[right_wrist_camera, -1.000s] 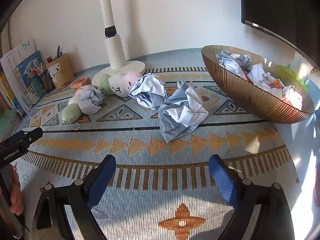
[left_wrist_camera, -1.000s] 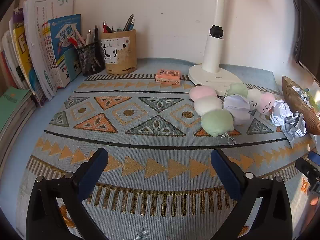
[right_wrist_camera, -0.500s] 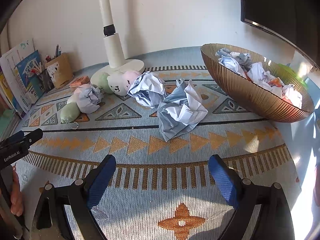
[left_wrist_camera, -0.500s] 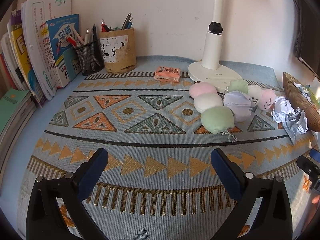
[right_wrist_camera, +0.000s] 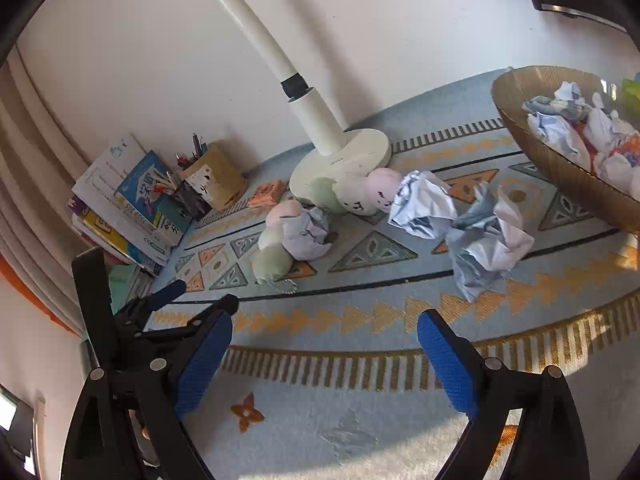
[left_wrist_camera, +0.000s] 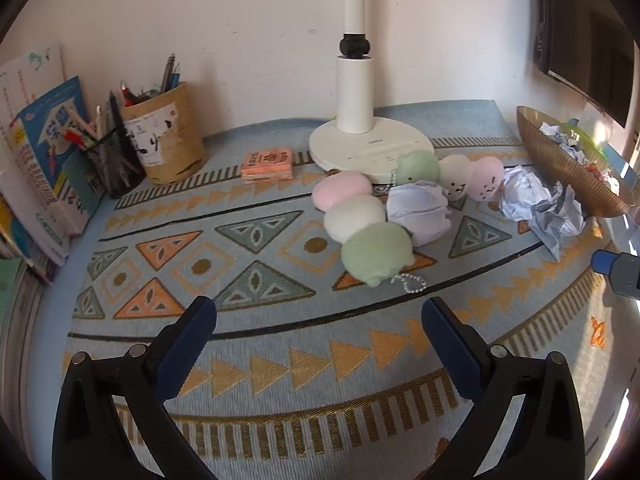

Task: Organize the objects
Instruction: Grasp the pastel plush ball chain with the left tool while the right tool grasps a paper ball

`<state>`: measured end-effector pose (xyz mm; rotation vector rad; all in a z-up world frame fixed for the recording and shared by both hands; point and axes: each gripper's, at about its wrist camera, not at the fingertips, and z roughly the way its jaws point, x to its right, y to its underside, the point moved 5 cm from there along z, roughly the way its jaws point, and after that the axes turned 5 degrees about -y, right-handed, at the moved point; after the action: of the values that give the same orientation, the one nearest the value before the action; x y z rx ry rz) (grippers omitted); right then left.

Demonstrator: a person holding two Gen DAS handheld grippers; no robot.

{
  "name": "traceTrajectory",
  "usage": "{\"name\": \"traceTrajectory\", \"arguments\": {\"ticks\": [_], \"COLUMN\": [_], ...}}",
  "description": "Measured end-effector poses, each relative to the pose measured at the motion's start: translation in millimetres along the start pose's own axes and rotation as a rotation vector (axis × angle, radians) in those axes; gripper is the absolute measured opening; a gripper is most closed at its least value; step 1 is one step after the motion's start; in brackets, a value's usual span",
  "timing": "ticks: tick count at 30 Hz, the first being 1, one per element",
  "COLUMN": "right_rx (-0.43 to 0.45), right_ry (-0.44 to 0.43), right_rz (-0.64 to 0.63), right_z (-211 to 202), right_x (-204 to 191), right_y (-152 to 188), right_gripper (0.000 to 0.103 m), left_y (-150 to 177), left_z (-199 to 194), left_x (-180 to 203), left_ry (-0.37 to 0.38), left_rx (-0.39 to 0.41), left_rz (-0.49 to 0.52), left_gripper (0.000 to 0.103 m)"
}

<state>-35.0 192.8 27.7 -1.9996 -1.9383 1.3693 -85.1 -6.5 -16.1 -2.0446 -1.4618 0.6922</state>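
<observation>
Tabletop [left_wrist_camera: 280,368]: covered by a patterned cloth.
Lamp [left_wrist_camera: 370,146]: round base at the back by the wall.
Bowl [right_wrist_camera: 560,160]: far right, holding crumpled paper.
Paper balls [right_wrist_camera: 486,240]: two loose on the cloth, beside the bowl.
Plush toys [left_wrist_camera: 376,254]: clustered touching the lamp base.
Left tongs [left_wrist_camera: 320,344]: spread wide, holding nothing.
Right tongs [right_wrist_camera: 324,344]: spread wide, holding nothing.

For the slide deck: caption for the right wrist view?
Open right gripper faces crumpled paper beside brown bowl.
</observation>
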Motion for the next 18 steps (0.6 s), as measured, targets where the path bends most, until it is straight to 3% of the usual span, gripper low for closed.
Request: {"name": "traceTrajectory", "arguments": {"ticks": [3,6,12,14,16,18], "right_rx": [-0.054,-0.108,-0.121,-0.131,-0.114,-0.106], "right_ry": [-0.026,0.019,0.032,0.020,0.043,0.040], "right_rz": [-0.009,-0.002,0.027,0.018,-0.006,-0.014], "right_z": [41,83,128,135,136,135], "right_x": [-9,-9,6,8,8,10], "right_y": [-21,-32,-51,-50,-47,-48], "right_gripper": [0.087,0.079,0.073,0.071,0.065,0.048], "left_y": [-8,-16,-25,-22,-23,-23], "left_z": [21,39,66,74,72,72], "left_x": [11,21,23,23,23,22], "left_ry": [0.079,0.135,0.083,0.107,0.093,0.093], "left_rx": [-0.034,-0.054,-0.099,-0.121,-0.104,-0.101], "left_rz": [0.035,0.038,0.043,0.027,0.033,0.038], "left_gripper": [0.102,0.100,0.084,0.081,0.075,0.070]}}
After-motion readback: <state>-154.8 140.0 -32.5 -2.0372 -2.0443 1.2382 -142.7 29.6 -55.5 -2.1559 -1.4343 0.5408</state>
